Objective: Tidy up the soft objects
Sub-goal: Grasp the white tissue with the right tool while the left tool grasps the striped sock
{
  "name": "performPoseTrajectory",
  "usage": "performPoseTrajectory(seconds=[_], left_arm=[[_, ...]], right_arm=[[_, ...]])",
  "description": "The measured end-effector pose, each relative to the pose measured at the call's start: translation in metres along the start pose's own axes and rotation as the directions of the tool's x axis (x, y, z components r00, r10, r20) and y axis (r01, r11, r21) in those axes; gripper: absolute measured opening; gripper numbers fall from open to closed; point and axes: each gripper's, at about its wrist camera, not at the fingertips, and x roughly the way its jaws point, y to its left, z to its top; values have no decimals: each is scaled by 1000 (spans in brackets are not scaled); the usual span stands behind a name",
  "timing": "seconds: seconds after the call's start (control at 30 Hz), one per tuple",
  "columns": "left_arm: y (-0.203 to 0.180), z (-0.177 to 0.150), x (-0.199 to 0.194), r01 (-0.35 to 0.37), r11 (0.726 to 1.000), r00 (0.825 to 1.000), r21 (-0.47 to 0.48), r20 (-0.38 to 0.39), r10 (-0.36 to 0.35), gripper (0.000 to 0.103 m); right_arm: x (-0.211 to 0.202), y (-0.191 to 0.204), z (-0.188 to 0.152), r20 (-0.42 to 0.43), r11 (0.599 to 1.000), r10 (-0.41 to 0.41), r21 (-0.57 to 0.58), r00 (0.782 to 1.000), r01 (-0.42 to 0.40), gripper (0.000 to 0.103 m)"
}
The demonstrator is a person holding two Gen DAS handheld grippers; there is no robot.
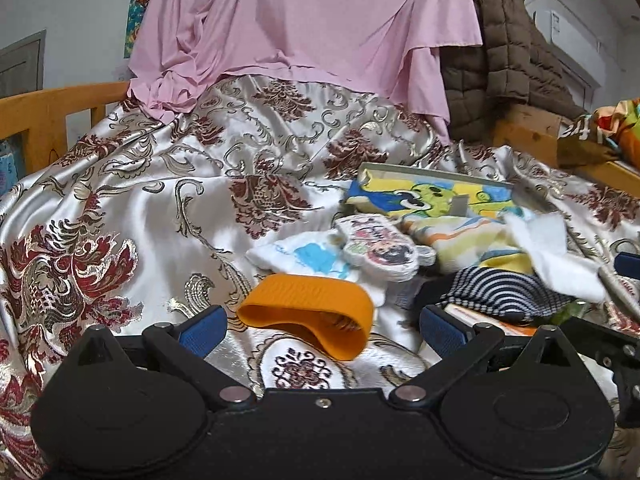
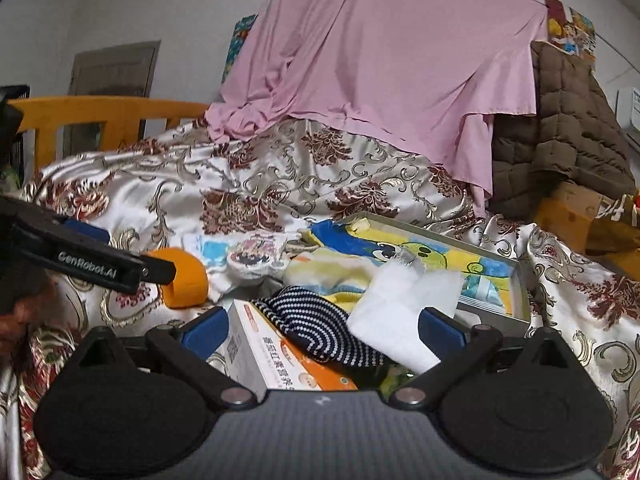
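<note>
My left gripper (image 1: 320, 328) stands open low over the bed, with an orange band (image 1: 308, 320) lying between its fingers, untouched. Past the band lie a white cloth with blue print (image 1: 308, 258) and a cartoon-printed pad (image 1: 380, 248). My right gripper (image 2: 322, 328) is open over a navy-and-white striped cloth (image 2: 320, 328), a white cloth (image 2: 404, 304) and a white-and-orange carton (image 2: 272, 356). A yellow striped cloth (image 2: 328, 268) lies by a shallow tin box (image 2: 516, 280) lined with cartoon fabric. The orange band (image 2: 186, 280) shows at the tip of the left gripper's black finger (image 2: 100, 264).
Everything rests on a rumpled satin bedspread (image 1: 160, 200) with red floral patterns. A pink sheet (image 1: 304, 20) hangs at the back beside a brown quilt (image 1: 508, 52). A wooden bed rail (image 1: 52, 112) runs on the left, and a wooden ledge (image 1: 528, 128) on the right.
</note>
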Motion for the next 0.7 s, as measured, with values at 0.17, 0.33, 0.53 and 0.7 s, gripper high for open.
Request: performPoseTrajectory(seconds=[0.17,0.33,0.53,0.7], left_arm=[[1,-2,11,4,1000,1000,19,-24,-3,102],[-3,-1,15,25,999,1000,30,-11,-25,102],[-17,-1,20,66,994,998,83,-9,-66,102],[-28,5,19,142,985,989,98,20,-145,102]], right_arm=[[9,-2,-3,-14,1000,-28,-12,1000,27,103],[13,-11,-3,-7,995,-101,14,995,101,103],[19,-30,-3,-6,983,-160,86,987,160,103],[27,-39,-5,-10,978,-184,96,983,184,101]])
